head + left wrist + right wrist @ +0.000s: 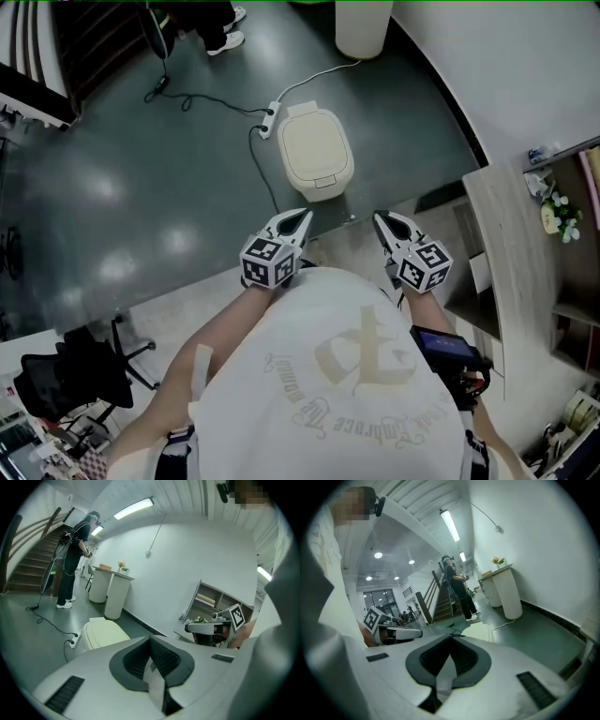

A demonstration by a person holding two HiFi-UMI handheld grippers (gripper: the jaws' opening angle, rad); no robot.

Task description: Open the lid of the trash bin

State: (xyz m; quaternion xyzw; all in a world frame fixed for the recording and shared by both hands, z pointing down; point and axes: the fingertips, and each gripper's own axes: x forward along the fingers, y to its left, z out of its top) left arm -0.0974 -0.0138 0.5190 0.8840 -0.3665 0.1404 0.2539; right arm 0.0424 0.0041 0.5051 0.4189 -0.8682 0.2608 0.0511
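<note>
The cream trash bin (316, 150) stands on the dark floor ahead of me, its lid down flat. My left gripper (301, 218) and right gripper (382, 220) are held side by side near my chest, short of the bin and apart from it. Both are shut with nothing between the jaws. In the left gripper view the bin (103, 633) lies beyond and left of the closed left gripper (150, 639), and the right gripper (213, 627) shows at the right. In the right gripper view the bin (480, 631) peeks over the closed right gripper (451, 637).
A power strip (272, 114) with cables lies on the floor just left of the bin. A white cylinder (361, 26) stands behind it by the curved wall. A wooden shelf unit (511, 234) is at my right, an office chair (75, 370) at my left. A person (75, 559) stands near the stairs.
</note>
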